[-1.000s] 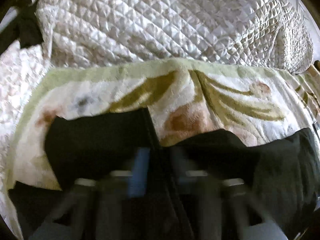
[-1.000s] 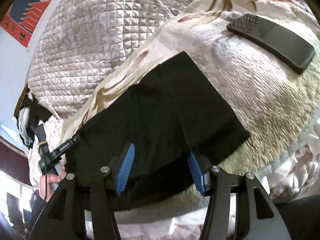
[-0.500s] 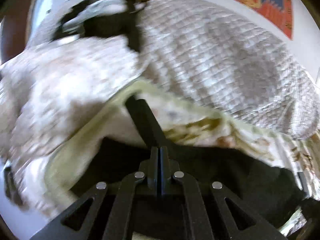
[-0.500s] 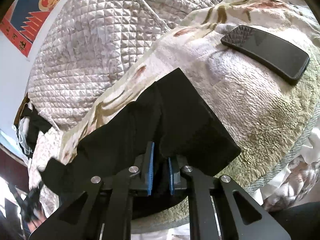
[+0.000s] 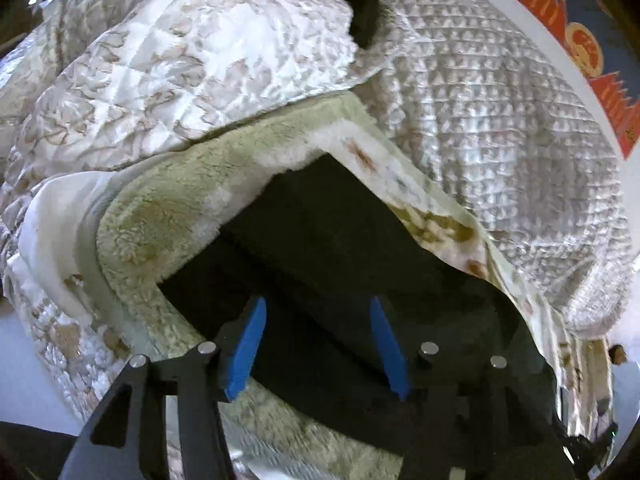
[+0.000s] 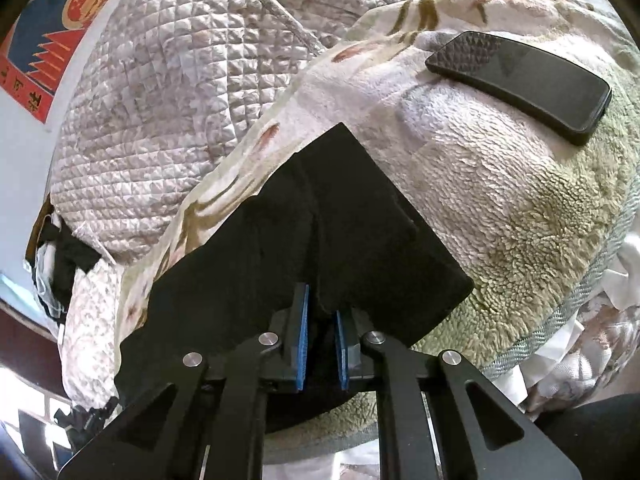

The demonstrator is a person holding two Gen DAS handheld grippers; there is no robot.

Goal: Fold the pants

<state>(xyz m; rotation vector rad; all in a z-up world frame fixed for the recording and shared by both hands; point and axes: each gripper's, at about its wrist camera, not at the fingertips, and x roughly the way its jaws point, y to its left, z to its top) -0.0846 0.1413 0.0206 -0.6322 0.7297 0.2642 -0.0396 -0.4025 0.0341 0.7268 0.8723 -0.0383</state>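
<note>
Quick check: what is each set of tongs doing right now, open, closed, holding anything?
Left tongs: open, jaws have just been opening, above the black pants, gripping nothing.
Right tongs: shut on a fold of the black pants.

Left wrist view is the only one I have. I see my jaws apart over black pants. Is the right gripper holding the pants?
Observer: Yes. The right gripper is shut on a raised fold of the black pants.
Operator: Is something else lying near that side?
Observer: A black phone lies on the fleece blanket, apart from the pants.
Operator: And my left gripper, does it pinch cloth?
Observer: No. The left gripper has just been opening; its pads press on nothing.
</note>
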